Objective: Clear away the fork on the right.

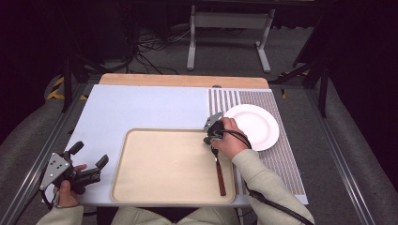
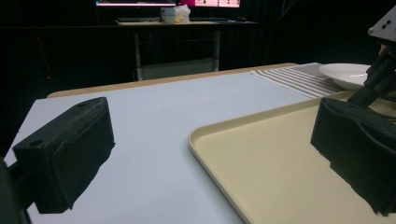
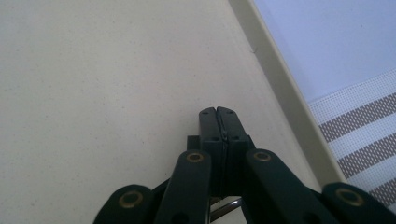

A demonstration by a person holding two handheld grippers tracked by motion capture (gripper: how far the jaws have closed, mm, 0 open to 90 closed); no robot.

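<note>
The pale blue table top (image 1: pixel 141 108) carries a beige rectangular plastic tray (image 1: pixel 164 164). At 2 o'clock from it, a round white plate (image 1: pixel 256 124) sits on a striped placemat (image 1: pixel 281 154). The right gripper (image 1: pixel 214 140), jaws pressed together, clamps a wooden-handled metal fork (image 1: pixel 219 176) along the tray's 3 o'clock edge. The left gripper (image 1: pixel 91 157) hovers at 9 o'clock, jaws wide, holding nothing.

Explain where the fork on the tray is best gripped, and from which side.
Grip the fork by its brown handle, coming straight down with the tool's jaws across its width. It lies flat near the right rim of the tray, so a sideways approach would likely hit the rim; the straight handle offers parallel sides.
</note>
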